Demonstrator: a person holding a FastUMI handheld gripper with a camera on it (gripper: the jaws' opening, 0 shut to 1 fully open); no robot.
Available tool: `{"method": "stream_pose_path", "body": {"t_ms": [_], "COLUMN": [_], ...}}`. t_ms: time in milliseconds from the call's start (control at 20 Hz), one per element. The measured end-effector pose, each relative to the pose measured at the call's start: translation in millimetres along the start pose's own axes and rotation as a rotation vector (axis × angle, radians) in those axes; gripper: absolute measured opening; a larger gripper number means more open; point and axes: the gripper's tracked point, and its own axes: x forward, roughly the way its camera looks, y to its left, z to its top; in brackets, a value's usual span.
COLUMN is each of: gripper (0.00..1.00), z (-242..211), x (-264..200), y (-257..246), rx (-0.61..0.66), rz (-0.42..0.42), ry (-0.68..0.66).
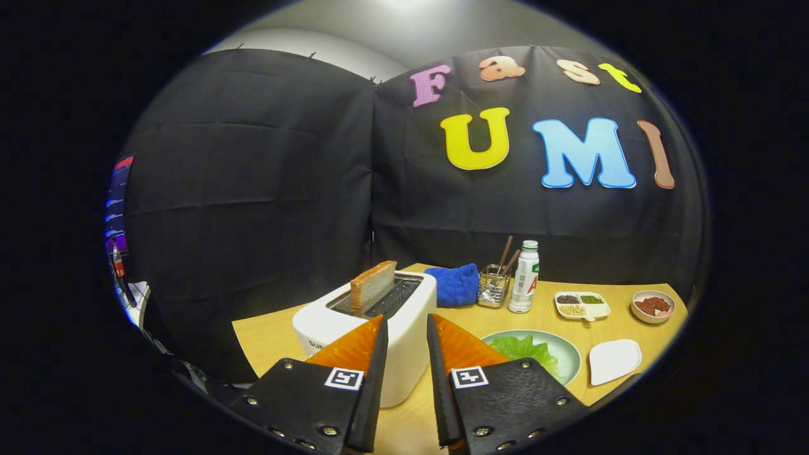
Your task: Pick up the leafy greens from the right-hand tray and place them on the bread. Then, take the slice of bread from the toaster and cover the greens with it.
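The leafy greens [524,349] lie on a pale green plate [569,354] near the bench's [632,297] front edge, partly hidden behind the right finger; whether bread lies under them cannot be told. A bread slice [373,285] stands upright in the white toaster [354,322] just ahead of the fingers [405,338], which are narrowly parted and hold nothing. To lift that slice well, I judge the fingers should straddle its thin faces from above and pull straight up, clear of the slot walls.

Gripper [406,328] fingers parted, nothing between, toaster [366,328] just ahead, bread slice [373,285] in its slot, leafy greens [523,349] on plate [569,354] to its right, cloth [454,284] and bottle [524,277] behind.
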Motion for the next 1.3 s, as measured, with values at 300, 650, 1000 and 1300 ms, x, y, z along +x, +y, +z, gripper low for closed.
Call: {"method": "stream_pose_path", "body": {"t_ms": [300,650,1000,1300], "gripper": [0.36,0.37,0.36,0.05], "z": [10,6,6,0], "x": [30,64,94,94], "y": [29,41,56,53], "rx": [0.008,0.02,0.034,0.033], "rz": [0.002,-0.036,-0.031,-0.035], "ry": [-0.008,0.023,0.03,0.035]}}
